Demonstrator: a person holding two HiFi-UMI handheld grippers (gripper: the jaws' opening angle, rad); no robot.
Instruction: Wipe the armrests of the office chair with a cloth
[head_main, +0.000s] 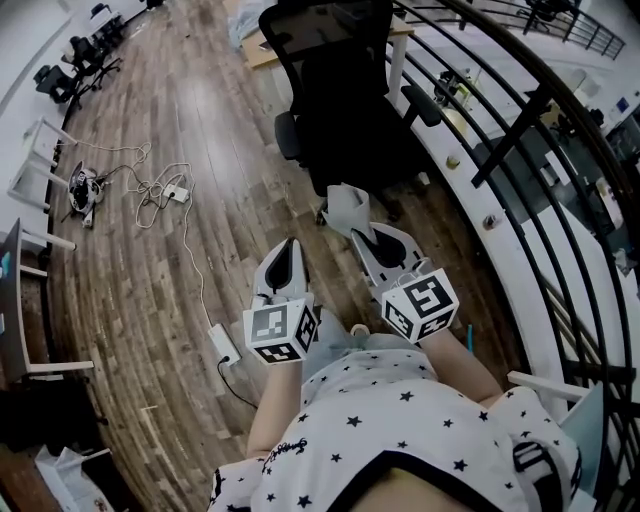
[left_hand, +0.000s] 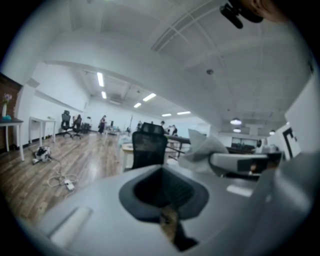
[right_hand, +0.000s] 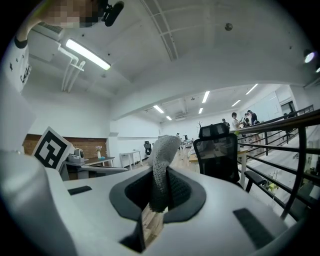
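A black mesh office chair (head_main: 335, 95) stands ahead of me with a left armrest (head_main: 288, 135) and a right armrest (head_main: 422, 104). My right gripper (head_main: 362, 236) is shut on a grey cloth (head_main: 346, 207), which sticks up between its jaws as the cloth (right_hand: 161, 167) in the right gripper view. The chair (right_hand: 218, 156) shows beyond it to the right. My left gripper (head_main: 288, 250) is shut with nothing in it, and the chair (left_hand: 147, 149) stands far ahead of it. Both grippers hang well short of the chair.
A black metal railing (head_main: 560, 150) runs along the right side. A white cable with a power strip (head_main: 222, 343) lies on the wooden floor at left. Desks (head_main: 30, 180) and more chairs (head_main: 75, 60) stand at the left.
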